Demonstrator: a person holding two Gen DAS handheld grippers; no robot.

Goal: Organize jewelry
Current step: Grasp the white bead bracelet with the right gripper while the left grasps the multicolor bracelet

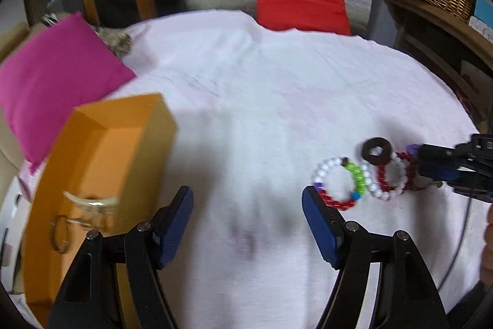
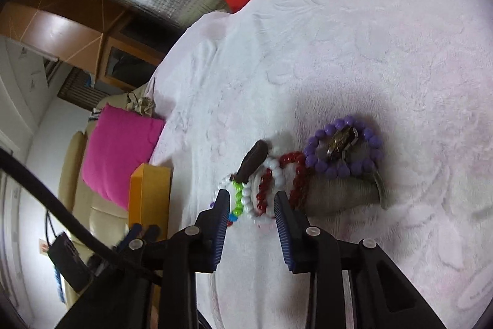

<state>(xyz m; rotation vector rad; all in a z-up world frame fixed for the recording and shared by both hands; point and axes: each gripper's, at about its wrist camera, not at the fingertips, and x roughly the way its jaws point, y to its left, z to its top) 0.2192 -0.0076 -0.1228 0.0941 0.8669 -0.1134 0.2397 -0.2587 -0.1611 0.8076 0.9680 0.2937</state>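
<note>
Bead bracelets bunched on the pink bedspread, right gripper closing in.

Red-and-white bracelet dead ahead of the right gripper, between the part-open jaws, pads apparently not yet pressing; multicolour bracelet just left, purple bracelet beyond to the far right, dark ring propped on the heap. Cluster strung out near-left to far-right on the bedspread. Left gripper wide open, empty, farther off, bracelets to its right. Orange box on the left, some clear pieces inside. No readable writing or labels anywhere.
</note>
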